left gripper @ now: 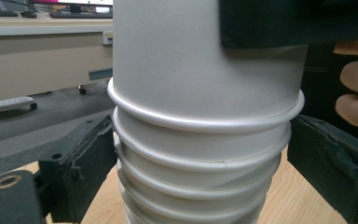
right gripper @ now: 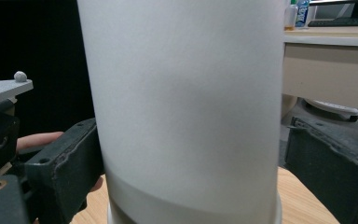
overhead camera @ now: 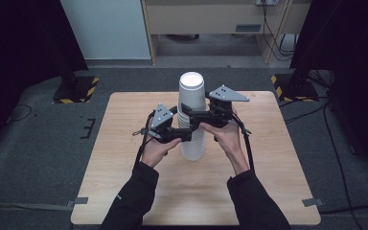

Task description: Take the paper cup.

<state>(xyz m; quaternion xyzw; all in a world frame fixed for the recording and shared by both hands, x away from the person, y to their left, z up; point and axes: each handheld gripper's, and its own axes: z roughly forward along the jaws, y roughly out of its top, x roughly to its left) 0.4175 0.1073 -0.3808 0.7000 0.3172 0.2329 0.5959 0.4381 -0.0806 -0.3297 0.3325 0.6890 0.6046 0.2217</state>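
Note:
A tall stack of white paper cups (overhead camera: 192,127) stands upside down on the wooden table (overhead camera: 124,191). The top cup (overhead camera: 192,91) sticks up well above the others. My left gripper (overhead camera: 184,135) reaches in from the left at mid height. In the left gripper view its pads (left gripper: 91,158) lie against the cup rims (left gripper: 200,154) on both sides. My right gripper (overhead camera: 196,115) comes in from the right, higher up, with the top cup's wall (right gripper: 186,107) between its jaws. One pad (right gripper: 70,163) lies at the wall; a thin gap shows at the other pad (right gripper: 326,163).
Both forearms in dark sleeves come in from the table's near edge. A cable hangs from each gripper. Beyond the table are grey carpet, a white panel (overhead camera: 108,28), a beige desk (overhead camera: 211,17) and black stands with striped bases (overhead camera: 76,88).

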